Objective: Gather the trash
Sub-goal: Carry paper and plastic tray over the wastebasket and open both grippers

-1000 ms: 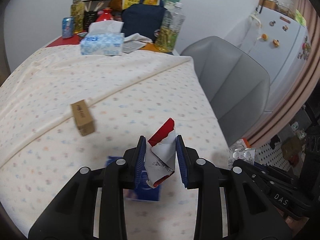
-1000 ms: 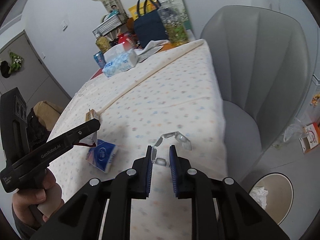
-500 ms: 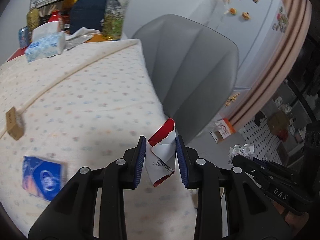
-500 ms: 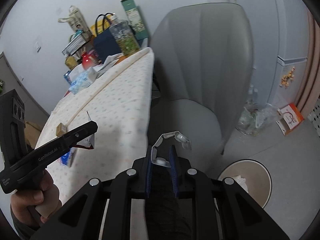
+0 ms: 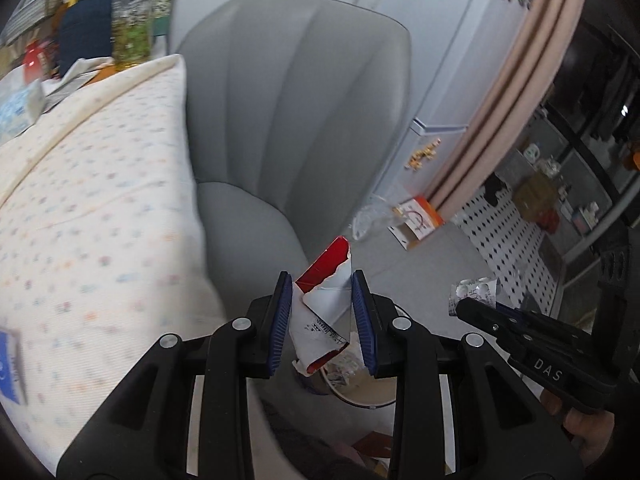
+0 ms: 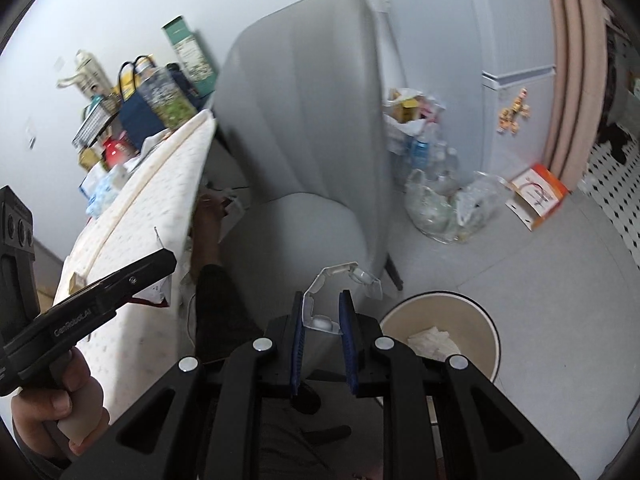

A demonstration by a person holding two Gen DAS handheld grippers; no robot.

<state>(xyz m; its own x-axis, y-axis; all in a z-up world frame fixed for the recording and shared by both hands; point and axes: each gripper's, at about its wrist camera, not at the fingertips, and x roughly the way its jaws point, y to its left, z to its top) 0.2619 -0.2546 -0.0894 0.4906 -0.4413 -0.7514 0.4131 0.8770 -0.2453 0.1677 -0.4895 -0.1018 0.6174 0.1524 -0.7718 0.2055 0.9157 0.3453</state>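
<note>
Grey floor fills the lower right of both views, with a grey chair (image 6: 304, 128) standing beside a table under a dotted cloth (image 5: 92, 184). One round trash bin (image 6: 440, 340) stands on the floor by the chair; the right wrist view shows it nearly whole, with white paper inside, while the left wrist view shows only a part of it (image 5: 360, 392) behind the fingers.

Two grippers are at work. The left gripper (image 5: 323, 316) is clenched on one torn red and white carton piece (image 5: 326, 300), held above the bin. The right gripper (image 6: 323, 332) is clenched on one empty blister pack (image 6: 320, 312), clear and bent, hanging over the chair's front edge just beside the bin.

Only the right wrist view shows a clear bag of bottles (image 6: 436, 204) against the wall, and a hand (image 6: 60, 412) holding the left gripper's handle. Only the left wrist view shows a blue packet (image 5: 10, 364) at the cloth's left edge. Both views show one orange and white box (image 6: 538, 196) on the floor and one dark blue bag (image 5: 82, 36) at the table's far end.
</note>
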